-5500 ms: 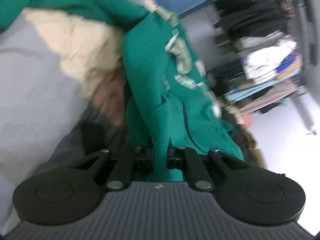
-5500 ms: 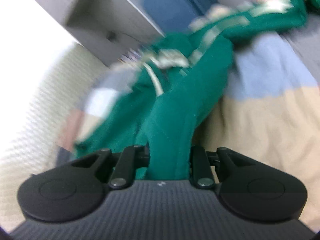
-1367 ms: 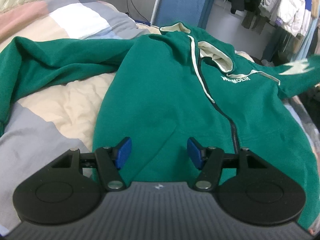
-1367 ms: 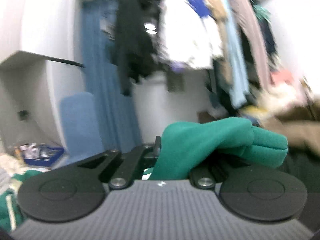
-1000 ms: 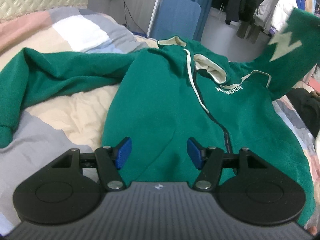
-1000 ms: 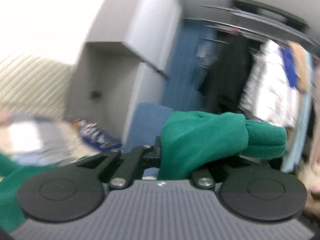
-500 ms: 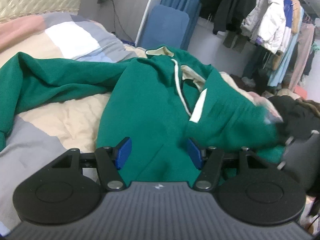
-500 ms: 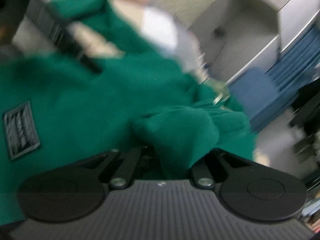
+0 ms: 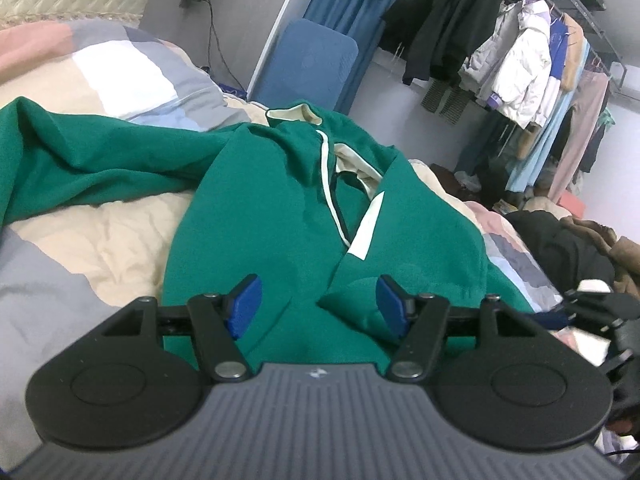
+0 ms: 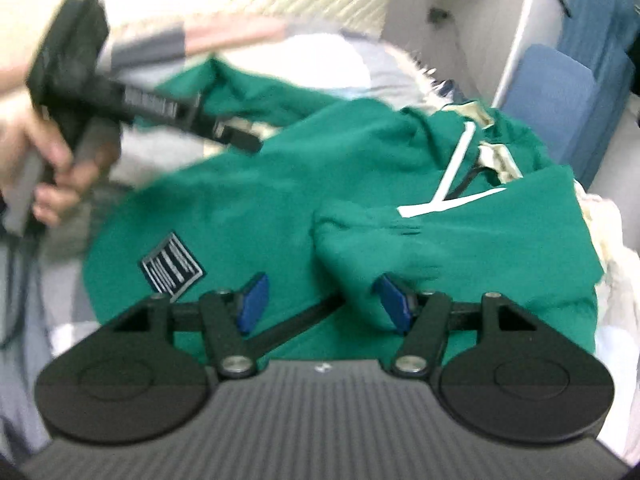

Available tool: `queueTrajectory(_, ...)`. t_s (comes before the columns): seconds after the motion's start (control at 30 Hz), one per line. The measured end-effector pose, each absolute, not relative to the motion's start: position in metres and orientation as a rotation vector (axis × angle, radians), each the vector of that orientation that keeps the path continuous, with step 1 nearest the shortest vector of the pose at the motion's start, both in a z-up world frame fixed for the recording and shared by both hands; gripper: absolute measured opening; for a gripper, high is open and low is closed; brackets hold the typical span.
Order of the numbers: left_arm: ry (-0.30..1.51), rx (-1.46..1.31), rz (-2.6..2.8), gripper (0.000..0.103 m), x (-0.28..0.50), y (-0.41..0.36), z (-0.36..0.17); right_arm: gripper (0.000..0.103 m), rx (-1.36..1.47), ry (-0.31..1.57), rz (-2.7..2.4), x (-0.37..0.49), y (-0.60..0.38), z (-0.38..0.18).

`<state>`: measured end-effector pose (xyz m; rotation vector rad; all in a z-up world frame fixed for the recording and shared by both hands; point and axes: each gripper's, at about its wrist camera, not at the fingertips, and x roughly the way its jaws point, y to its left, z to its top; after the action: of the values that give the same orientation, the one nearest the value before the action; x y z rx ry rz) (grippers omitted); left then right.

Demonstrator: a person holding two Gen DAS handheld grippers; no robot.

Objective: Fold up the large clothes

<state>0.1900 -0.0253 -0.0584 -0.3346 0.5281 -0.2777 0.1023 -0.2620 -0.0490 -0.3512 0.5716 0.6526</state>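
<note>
Green hoodie (image 9: 272, 216) lies front-up across the bed (image 9: 120, 232), hood toward the far edge. Step in hand, as I judge it: folding sleeves inward. One sleeve (image 10: 372, 248) now lies across the chest. Right gripper (image 10: 324, 300) fingers have just been opening, now apart, sleeve cuff loose between them and brushing one pad. Left gripper (image 9: 316, 304) fingers apart, empty, hovering over the hem. Other sleeve (image 9: 80, 160) sprawls toward the bed's left edge; next move likely calls for gripping its cuff. Clothes rack (image 9: 540, 60) and dark heap (image 9: 560, 248) beyond; nothing blocks.
</note>
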Motion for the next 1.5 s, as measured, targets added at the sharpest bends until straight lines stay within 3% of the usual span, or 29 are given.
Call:
queueTrajectory(0.23,0.554,-0.310,-0.260,0.069,0.199,-0.031,-0.067,0.063,-0.166,0.496,0.314,0.176,-0.304,-0.036)
queueTrajectory(0.47,0.572,-0.299,-0.268,0.069,0.212,-0.036,-0.077,0.063,-0.202,0.555,0.003,0.312,-0.333,-0.067)
queueTrajectory(0.63,0.582,-0.265,-0.280,0.069,0.220,-0.043,-0.084,0.064,-0.213,0.623,0.012,0.359,-0.335,-0.093)
queueTrajectory(0.67,0.585,-0.268,-0.282,0.069,0.221,-0.044,-0.086,0.053,-0.241,0.622,0.018,0.354,-0.334,-0.096)
queueTrajectory(0.7,0.587,-0.274,-0.285,0.069,0.223,-0.045,-0.087,0.032,-0.277,0.626,0.026,0.357,-0.331,-0.101)
queueTrajectory(0.77,0.588,-0.280,-0.287,0.069,0.225,-0.045,-0.089,0.015,-0.301,0.624,0.024,0.360,-0.331,-0.105)
queueTrajectory(0.87,0.590,-0.297,-0.287,0.069,0.230,-0.043,-0.092,0.010,-0.275,0.580,-0.019,0.365,-0.344,-0.103)
queueTrajectory(1.07,0.626,-0.288,-0.254,0.069,0.244,-0.042,-0.106,0.010,-0.298,0.612,-0.116,0.384,-0.351,-0.123)
queueTrajectory(1.23,0.628,-0.250,-0.241,0.069,0.247,-0.045,-0.108,0.014,-0.163,0.591,-0.110,0.369,-0.360,-0.101)
queueTrajectory(1.33,0.627,-0.233,-0.238,0.069,0.245,-0.046,-0.106,0.028,-0.037,0.556,-0.076,0.342,-0.367,-0.076)
queueTrajectory(1.4,0.629,-0.232,-0.237,0.069,0.243,-0.046,-0.103,0.059,0.011,0.541,-0.032,0.320,-0.364,-0.061)
queueTrajectory(1.5,0.624,-0.223,-0.235,0.069,0.236,-0.046,-0.099,0.059,0.046,0.531,0.047,0.279,-0.347,-0.044)
